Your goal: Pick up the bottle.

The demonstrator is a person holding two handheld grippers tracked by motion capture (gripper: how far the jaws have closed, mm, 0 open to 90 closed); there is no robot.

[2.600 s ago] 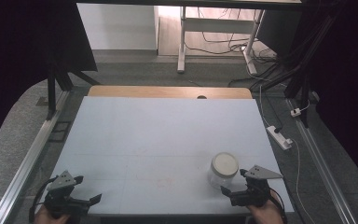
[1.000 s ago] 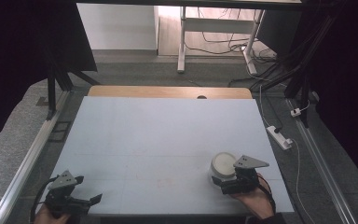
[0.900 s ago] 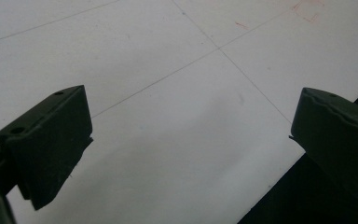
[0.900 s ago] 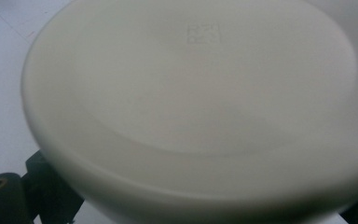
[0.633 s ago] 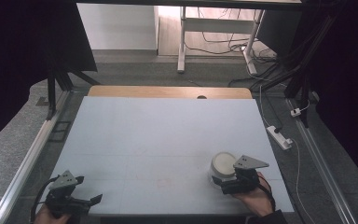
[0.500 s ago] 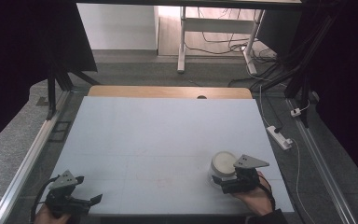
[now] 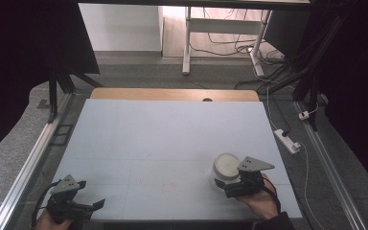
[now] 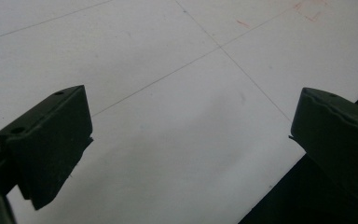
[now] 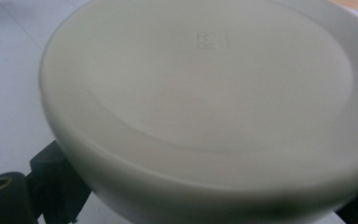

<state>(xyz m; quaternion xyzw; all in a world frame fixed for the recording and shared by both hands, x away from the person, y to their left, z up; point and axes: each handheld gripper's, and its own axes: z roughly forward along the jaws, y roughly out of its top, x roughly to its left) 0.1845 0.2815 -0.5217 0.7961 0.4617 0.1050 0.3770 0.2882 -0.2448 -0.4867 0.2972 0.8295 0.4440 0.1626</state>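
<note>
One white tub sits between the right tongs; left tongs spread.

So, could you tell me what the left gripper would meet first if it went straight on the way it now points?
Probably nothing soon: the left gripper, open, faces bare white table ahead. In the high view it points right along the near edge, roughly toward the white container at the right gripper, though depth is unclear.

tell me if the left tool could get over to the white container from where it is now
Probably yes. The left tool sits open at the table's near left corner, and the stretch of surface between it and the white container is bare. The right tool is already at the container's near side, so it would have to approach from the left.
</note>
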